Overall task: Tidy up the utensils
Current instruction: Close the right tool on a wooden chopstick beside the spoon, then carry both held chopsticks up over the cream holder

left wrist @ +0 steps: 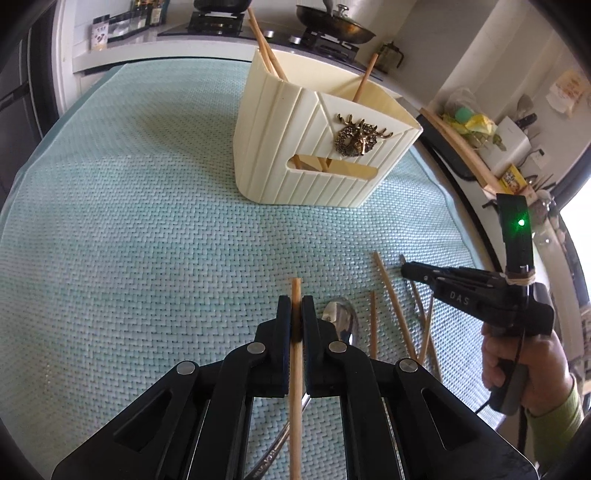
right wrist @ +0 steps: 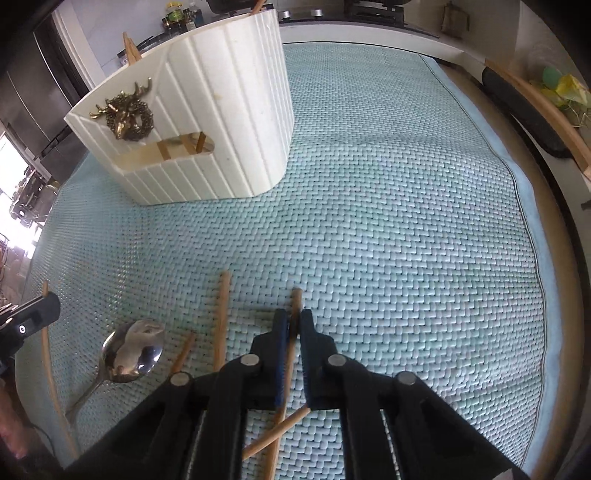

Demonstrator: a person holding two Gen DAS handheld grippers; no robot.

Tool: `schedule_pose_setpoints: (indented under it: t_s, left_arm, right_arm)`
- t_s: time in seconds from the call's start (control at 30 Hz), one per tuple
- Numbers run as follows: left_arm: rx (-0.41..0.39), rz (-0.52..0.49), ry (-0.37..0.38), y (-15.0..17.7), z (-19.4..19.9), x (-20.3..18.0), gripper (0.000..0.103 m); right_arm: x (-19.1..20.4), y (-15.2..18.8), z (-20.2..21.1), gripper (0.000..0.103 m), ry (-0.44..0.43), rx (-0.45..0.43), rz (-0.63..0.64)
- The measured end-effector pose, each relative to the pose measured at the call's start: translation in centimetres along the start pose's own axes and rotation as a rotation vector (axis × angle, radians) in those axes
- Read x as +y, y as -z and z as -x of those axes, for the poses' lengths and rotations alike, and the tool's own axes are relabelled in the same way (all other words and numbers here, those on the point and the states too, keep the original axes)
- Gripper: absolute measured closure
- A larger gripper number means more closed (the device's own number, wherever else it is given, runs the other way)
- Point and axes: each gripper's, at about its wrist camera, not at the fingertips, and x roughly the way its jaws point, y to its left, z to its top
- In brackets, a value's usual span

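Note:
A cream ribbed utensil holder (left wrist: 325, 147) (right wrist: 207, 122) with a brass deer ornament stands on the woven mat, several chopsticks upright inside it. My left gripper (left wrist: 295, 314) is shut on a wooden chopstick (left wrist: 295, 387) that runs between its pads. To its right, my right gripper (left wrist: 404, 269) (right wrist: 293, 321) is shut on another chopstick (right wrist: 282, 406), low over the mat. A metal spoon (left wrist: 341, 317) (right wrist: 133, 350) and several loose chopsticks (left wrist: 393, 306) (right wrist: 221, 317) lie between the two grippers. The left gripper's tip (right wrist: 35, 314) shows at the left edge of the right wrist view.
The pale green woven mat (left wrist: 147, 221) (right wrist: 406, 221) covers the table. Behind it is a stove with a black wok (left wrist: 334, 24). A wooden-edged dark tray (right wrist: 524, 110) and clutter sit beyond the mat's right edge. A person's hand (left wrist: 524, 365) holds the right gripper.

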Motion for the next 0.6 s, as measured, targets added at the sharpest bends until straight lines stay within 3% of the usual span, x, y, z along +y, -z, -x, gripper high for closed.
schedule_pose_setpoints:
  t_s: [0.07, 0.23, 0.43, 0.6]
  left_arm:
    - [-0.012, 0.000, 0.002, 0.2, 0.8, 0.0, 0.099]
    - [-0.045, 0.006, 0.009, 0.9, 3.6, 1.0, 0.099]
    - [-0.089, 0.007, 0.006, 0.9, 5.9, 0.4, 0.099]
    - [-0.133, 0.005, 0.003, 0.2, 7.8, -0.8, 0.099]
  right_arm:
    - [-0.8, 0.0, 0.5, 0.098, -0.022, -0.015, -0.036]
    - [-3.1, -0.1, 4.5, 0.098, -0.063, -0.167, -0.085]
    - [-5.6, 0.2, 8.8, 0.098, -0.033, -0.319, -0.129]
    - [-7.6, 1.2, 12.2, 0.098, -0.057, -0.427, -0.147]
